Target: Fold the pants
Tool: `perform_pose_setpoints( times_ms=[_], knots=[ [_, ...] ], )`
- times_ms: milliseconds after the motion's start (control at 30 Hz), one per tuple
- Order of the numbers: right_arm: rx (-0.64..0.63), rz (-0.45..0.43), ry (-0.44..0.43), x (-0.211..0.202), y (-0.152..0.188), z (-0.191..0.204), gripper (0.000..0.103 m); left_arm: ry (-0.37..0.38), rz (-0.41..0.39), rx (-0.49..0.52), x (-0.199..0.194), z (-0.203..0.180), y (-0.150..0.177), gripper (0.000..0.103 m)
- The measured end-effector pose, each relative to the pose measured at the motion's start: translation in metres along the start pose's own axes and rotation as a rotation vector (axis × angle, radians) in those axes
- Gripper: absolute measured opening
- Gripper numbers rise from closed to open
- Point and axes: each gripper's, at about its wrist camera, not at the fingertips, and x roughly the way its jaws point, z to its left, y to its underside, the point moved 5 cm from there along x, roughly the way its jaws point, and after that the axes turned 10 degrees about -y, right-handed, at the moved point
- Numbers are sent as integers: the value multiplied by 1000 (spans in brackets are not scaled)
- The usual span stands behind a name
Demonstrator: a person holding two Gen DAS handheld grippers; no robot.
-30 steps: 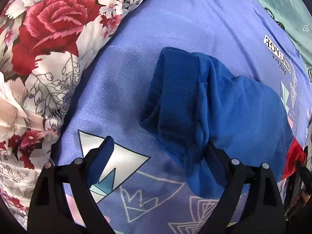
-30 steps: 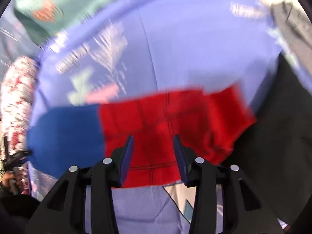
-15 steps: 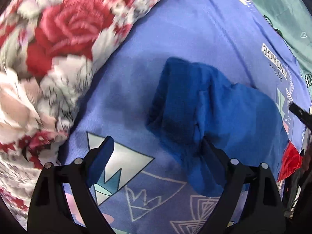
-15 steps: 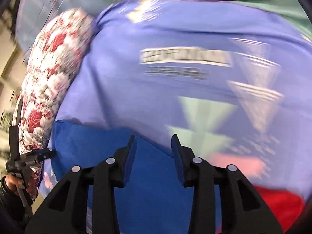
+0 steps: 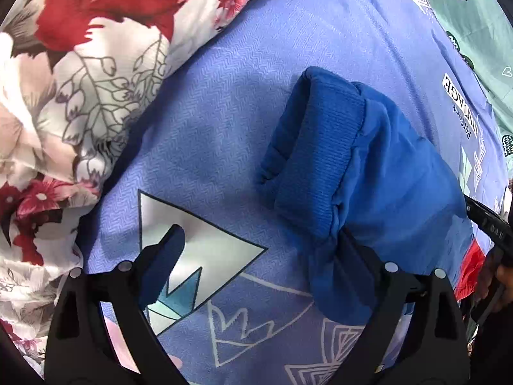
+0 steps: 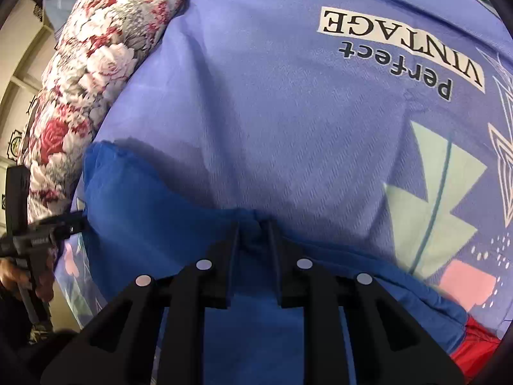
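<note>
Nearest the right wrist camera, the right gripper (image 6: pixel 254 224) has its two black jaws drawn narrow, and they have just been closing. A small pinch of blue cloth is bunched between their tips at the far edge of the pants (image 6: pixel 179 224). The pants lie flat under this gripper on a lilac bedsheet (image 6: pixel 288 112). They are mostly blue, with a red part cut off at the lower right edge of the view, so their full length cannot be seen.

In the left wrist view, the left gripper (image 5: pixel 259 243) has its jaws spread wide. One finger rests over a white triangle printed on the sheet. The other is partly buried under a fold of the blue cloth, so whether it presses on the cloth is hard to tell. Nothing sits in the gap between the two fingers except bare sheet. Just beyond lies the ribbed cuff (image 5: pixel 317 160) of a pant leg, curled up and open at its end.

Farther off, the sheet carries upside-down lettering reading "perfect VINTAGE" (image 6: pixel 400 45). A rolled floral quilt (image 5: pixel 80 80) runs along the sheet's left edge, and a green patterned cloth (image 5: pixel 474 16) shows at the far right corner, mostly cut off.
</note>
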Motion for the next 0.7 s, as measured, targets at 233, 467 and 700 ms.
perform_pose_setpoints(
  times_ms=[233, 467, 700],
  knots=[
    [-37, 4, 31, -4, 4, 2, 22, -10, 2, 14, 1, -7, -7, 95],
    [-63, 46, 15, 8, 4, 0, 20, -12, -1, 12, 3, -11, -11, 95],
    [-120, -104, 79, -26, -22, 1, 5, -21, -5, 23, 7, -25, -19, 95]
  ],
)
